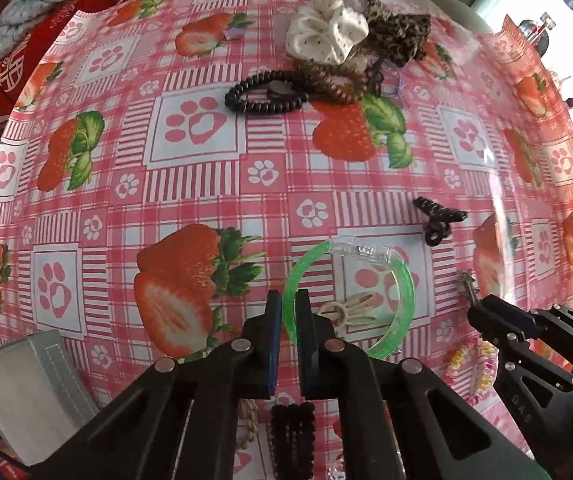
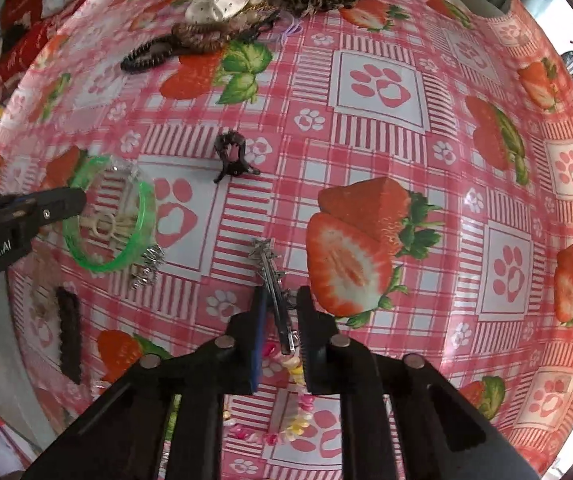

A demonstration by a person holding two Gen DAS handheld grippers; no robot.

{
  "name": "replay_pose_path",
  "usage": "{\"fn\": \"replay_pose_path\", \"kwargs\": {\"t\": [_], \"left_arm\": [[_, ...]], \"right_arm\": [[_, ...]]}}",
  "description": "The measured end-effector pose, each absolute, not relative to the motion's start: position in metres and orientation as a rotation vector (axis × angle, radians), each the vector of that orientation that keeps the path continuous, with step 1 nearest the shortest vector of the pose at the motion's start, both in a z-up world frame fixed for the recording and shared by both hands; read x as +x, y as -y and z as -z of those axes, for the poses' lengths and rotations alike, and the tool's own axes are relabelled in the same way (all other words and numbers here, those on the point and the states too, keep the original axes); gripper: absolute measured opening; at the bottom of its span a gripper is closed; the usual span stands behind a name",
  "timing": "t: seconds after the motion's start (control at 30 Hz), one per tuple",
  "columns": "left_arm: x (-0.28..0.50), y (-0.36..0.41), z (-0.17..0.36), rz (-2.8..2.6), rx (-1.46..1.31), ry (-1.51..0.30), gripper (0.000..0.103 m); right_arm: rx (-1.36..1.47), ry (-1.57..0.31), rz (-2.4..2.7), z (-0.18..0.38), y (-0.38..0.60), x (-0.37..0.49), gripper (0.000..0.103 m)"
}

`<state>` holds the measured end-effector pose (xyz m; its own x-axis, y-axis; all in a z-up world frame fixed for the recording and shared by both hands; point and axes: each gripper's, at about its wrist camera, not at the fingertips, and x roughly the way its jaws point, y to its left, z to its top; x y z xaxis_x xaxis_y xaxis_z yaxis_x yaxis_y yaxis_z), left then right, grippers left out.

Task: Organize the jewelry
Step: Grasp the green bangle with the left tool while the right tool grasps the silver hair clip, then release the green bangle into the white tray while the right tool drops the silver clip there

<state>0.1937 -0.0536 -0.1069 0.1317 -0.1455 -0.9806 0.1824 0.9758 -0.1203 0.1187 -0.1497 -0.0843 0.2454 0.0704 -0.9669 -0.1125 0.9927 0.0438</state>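
Observation:
A green translucent bangle (image 1: 394, 312) lies on the strawberry tablecloth (image 1: 190, 200), with a cream hair clip (image 1: 350, 308) inside its ring. My left gripper (image 1: 288, 308) straddles the bangle's left rim, jaws narrowly apart; whether the pads touch the rim cannot be told. It shows in the right wrist view (image 2: 78, 200) at the bangle (image 2: 126, 256). My right gripper (image 2: 280, 312) has a silver metal hair clip (image 2: 274, 276) between its jaws, with a gap on each side. The right gripper also shows in the left wrist view (image 1: 474, 312), with the clip (image 1: 468, 286) sticking out.
A black claw clip (image 1: 438, 220) lies right of centre. Black and brown bead bracelets (image 1: 270, 92), a cream scrunchie (image 1: 326, 28) and a leopard scrunchie (image 1: 402, 32) sit at the far edge. A grey box (image 1: 30, 388) is near left. A colourful bead bracelet (image 2: 298, 400) and dark barrette (image 2: 68, 332) lie near.

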Motion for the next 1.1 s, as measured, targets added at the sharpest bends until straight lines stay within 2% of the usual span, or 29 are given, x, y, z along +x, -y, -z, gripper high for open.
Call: {"fn": "replay_pose_path", "kwargs": {"t": [0.3,0.57,0.83,1.1], "left_arm": [[0.176,0.034,0.066,0.239,-0.019,-1.374,0.012],[0.113,-0.039,0.032,0.189,-0.102,-1.328,0.012],[0.067,-0.122,0.012,0.045,-0.185,-1.292,0.012],[0.036,-0.212,0.022,-0.157,-0.261,-1.297,0.012]], "right_arm": [[0.136,-1.289,-0.167,0.047,0.173,0.115,0.013],[0.184,-1.279,-0.202,0.018,0.187,0.089,0.013],[0.150,-1.238,-0.319,-0.003,0.125,0.079,0.013],[0.069,-1.232,-0.524,-0.020,0.016,0.075,0.013]]}}
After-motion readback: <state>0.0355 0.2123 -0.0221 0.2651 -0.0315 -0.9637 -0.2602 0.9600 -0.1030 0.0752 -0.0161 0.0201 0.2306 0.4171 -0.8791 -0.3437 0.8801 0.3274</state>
